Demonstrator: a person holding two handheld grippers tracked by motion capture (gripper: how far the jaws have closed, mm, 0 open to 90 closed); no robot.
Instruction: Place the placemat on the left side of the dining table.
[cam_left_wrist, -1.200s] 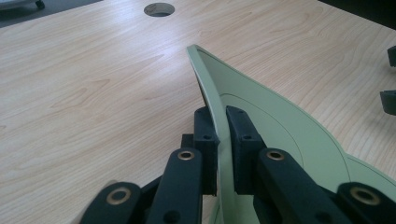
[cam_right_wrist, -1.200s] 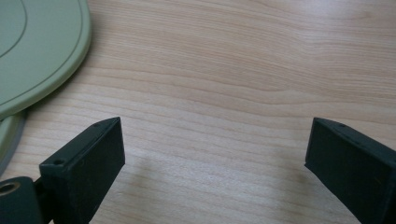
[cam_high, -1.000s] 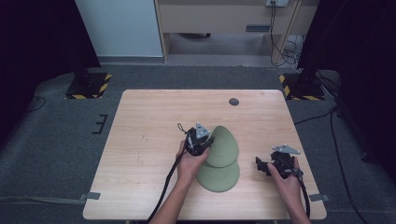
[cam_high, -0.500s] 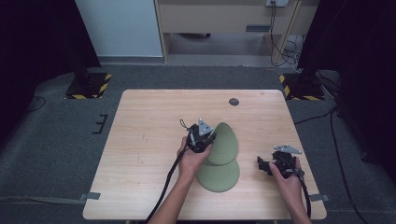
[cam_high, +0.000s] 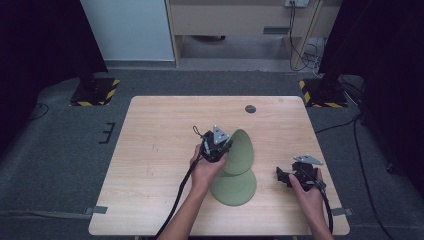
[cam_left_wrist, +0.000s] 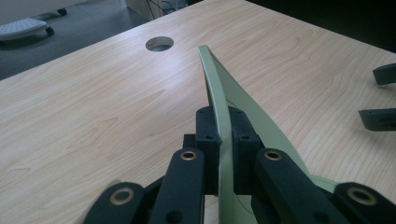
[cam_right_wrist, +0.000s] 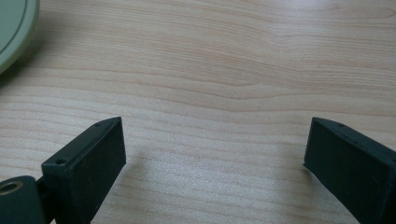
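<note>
Two round green plates are on the wooden table. One plate lies flat near the front edge. The other plate is tilted up on edge, its lower rim resting on the flat one. My left gripper is shut on the left rim of this tilted plate. In the left gripper view the black pads pinch the thin green rim between them. My right gripper rests low over the table to the right of the plates, open and with nothing in it. Its jaws stand wide over bare wood.
A round cable hole sits near the table's far edge. A corner of the flat plate shows at the top left of the right gripper view. The right gripper's jaw tips show at the right of the left gripper view. Grey carpet surrounds the table.
The left gripper has edged slightly up and away, tipping the held plate a little steeper. The right hand has stayed put.
</note>
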